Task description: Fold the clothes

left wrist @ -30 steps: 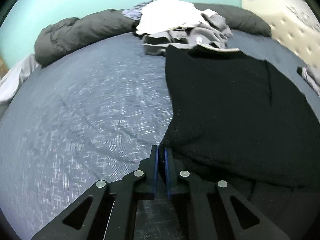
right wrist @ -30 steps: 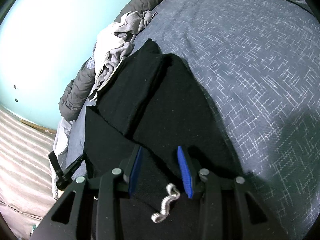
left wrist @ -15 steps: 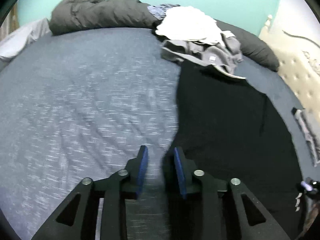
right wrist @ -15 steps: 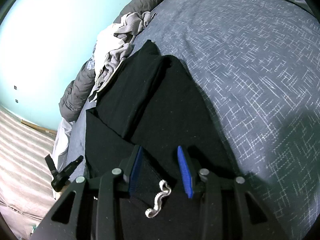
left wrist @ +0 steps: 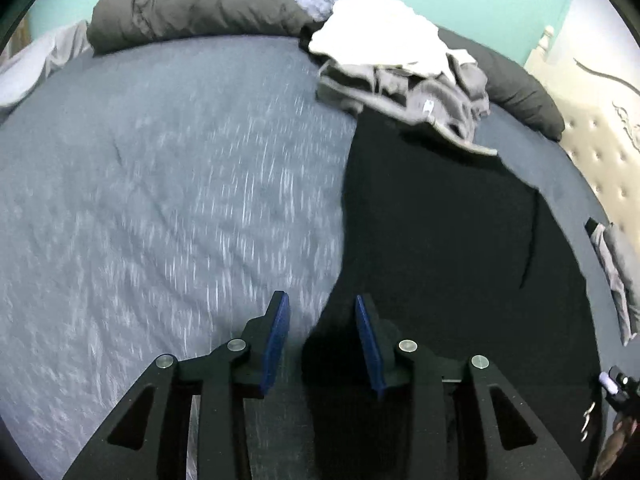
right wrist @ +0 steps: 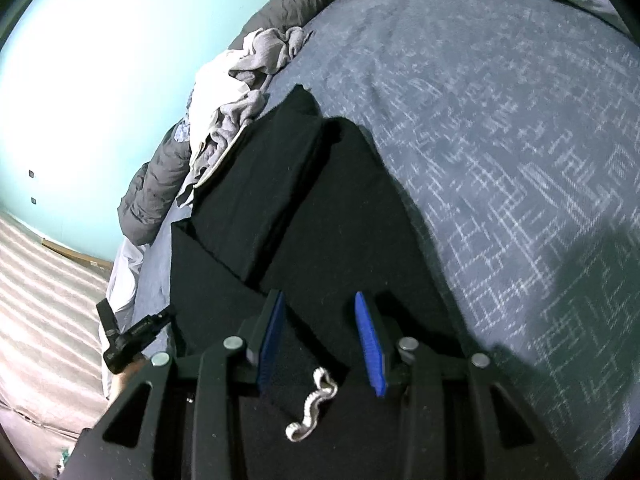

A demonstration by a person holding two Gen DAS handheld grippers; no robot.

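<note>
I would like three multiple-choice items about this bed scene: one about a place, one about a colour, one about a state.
1. Where does the clothes pile lie?
A. at the black garment's far end
B. between the blue pads
C. on the floor

2. What colour is the garment spread on the bed?
A. red
B. black
C. white

3. How do the jaws of the left hand-held gripper stand?
A. clamped on a sock
B. shut on nothing
C. apart, gripping nothing

Answers:
1 A: the pile lies past the garment's far edge.
2 B: the cloth is plainly black.
3 C: the pads stand apart, the garment's edge loose between them.
</note>
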